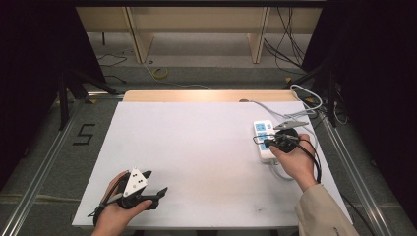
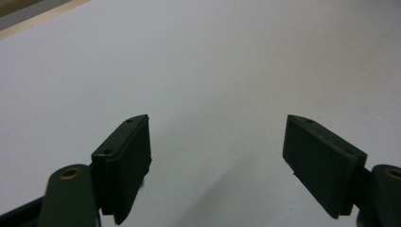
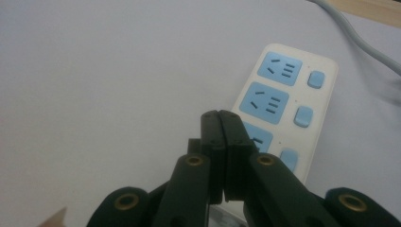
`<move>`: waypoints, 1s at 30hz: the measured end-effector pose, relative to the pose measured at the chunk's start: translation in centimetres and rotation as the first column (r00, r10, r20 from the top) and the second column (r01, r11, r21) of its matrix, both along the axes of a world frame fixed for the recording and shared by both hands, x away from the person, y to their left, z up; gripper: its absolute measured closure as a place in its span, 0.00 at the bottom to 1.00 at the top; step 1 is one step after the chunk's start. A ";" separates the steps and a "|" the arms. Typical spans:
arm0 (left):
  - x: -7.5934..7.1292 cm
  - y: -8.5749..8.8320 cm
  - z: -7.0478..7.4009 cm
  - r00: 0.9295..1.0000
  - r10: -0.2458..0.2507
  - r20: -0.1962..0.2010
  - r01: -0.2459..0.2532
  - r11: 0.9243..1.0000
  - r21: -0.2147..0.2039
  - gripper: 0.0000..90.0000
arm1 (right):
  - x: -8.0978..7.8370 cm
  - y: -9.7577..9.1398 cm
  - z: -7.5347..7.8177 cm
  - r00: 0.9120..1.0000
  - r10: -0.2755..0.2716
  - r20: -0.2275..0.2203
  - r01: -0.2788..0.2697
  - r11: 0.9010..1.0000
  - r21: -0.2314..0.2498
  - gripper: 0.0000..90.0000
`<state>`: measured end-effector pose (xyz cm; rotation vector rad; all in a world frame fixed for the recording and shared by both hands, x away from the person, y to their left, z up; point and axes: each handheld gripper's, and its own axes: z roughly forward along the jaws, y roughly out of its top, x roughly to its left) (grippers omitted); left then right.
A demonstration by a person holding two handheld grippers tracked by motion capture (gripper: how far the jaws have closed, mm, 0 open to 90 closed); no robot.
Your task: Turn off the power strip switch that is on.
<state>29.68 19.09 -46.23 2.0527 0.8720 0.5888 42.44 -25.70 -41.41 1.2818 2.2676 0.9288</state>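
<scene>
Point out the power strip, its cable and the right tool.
power strip [image 3: 283,94], right gripper view, white face between sockets and switches
cable [image 3: 364,45], right gripper view, grey run on the table
right tool [image 3: 221,124], right gripper view, tips of the shut jaws

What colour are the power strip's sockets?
Light blue on a white power strip; clearest in the right gripper view.

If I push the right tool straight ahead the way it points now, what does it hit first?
Most likely the white power strip. The right tool is shut, with its tips over the strip's near end, aimed along the blue sockets. Whether it already touches the strip I cannot tell, since depth is unclear.
</scene>
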 end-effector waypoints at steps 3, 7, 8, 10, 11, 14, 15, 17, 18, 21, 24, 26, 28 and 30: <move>0.0 0.0 0.0 1.000 0.001 0.000 -0.001 1.000 0.000 0.27 | -0.3 0.0 0.0 1.000 0.004 0.011 -0.005 1.000 0.008 0.99; 0.0 0.0 0.0 1.000 0.000 0.000 0.000 1.000 0.000 0.27 | -0.8 0.2 0.1 1.000 0.023 0.021 -0.023 1.000 0.014 0.98; 0.0 0.0 0.0 1.000 0.000 0.000 0.000 1.000 0.000 0.27 | -1.0 0.2 0.1 0.999 0.028 0.023 -0.029 0.999 0.018 0.97; 0.0 0.0 0.0 1.000 0.003 0.001 -0.003 1.000 -0.003 0.27 | -1.3 0.3 0.2 0.999 0.040 0.034 -0.041 0.999 0.020 0.96; 0.0 0.0 0.0 1.000 0.003 0.001 -0.003 1.000 -0.003 0.27 | -1.4 0.4 0.2 0.998 0.043 0.038 -0.044 0.999 0.028 0.96; 0.0 0.0 0.0 1.000 0.003 0.001 -0.003 1.000 -0.002 0.27 | -1.9 0.5 0.0 0.997 0.061 0.043 -0.062 0.997 0.040 0.94; 0.0 0.0 0.0 1.000 0.003 0.001 -0.003 1.000 -0.003 0.27 | -2.0 0.5 -0.1 0.997 0.065 0.047 -0.067 0.997 0.044 0.93; 0.0 0.0 0.0 1.000 0.003 0.002 -0.003 1.000 -0.003 0.27 | -2.3 0.6 -0.3 0.996 0.067 0.050 -0.070 0.996 0.052 0.93; 0.0 0.0 0.0 1.000 0.003 0.001 -0.003 1.000 -0.003 0.27 | -2.5 0.6 -0.4 0.996 0.070 0.051 -0.073 0.996 0.053 0.93; 0.0 0.0 0.0 1.000 0.002 0.001 -0.002 1.000 0.001 0.27 | -2.7 0.5 -0.5 0.995 0.082 0.052 -0.086 0.994 0.067 0.90; 0.0 0.0 0.0 1.000 0.002 0.001 -0.002 1.000 0.001 0.27 | -2.9 0.5 -0.8 0.995 0.084 0.059 -0.088 0.994 0.069 0.89; 0.0 0.0 0.0 1.000 0.004 0.001 -0.004 1.000 -0.002 0.27 | -3.0 0.5 -0.9 0.994 0.085 0.062 -0.090 0.993 0.075 0.88; 0.0 0.0 0.0 1.000 0.003 0.001 -0.003 1.000 0.000 0.27 | -3.2 0.5 -0.9 0.994 0.092 0.066 -0.097 0.992 0.077 0.86; 0.0 0.0 0.0 1.000 0.001 0.000 -0.001 1.000 0.001 0.27 | -3.5 0.6 -1.0 0.992 0.103 0.076 -0.109 0.991 0.082 0.85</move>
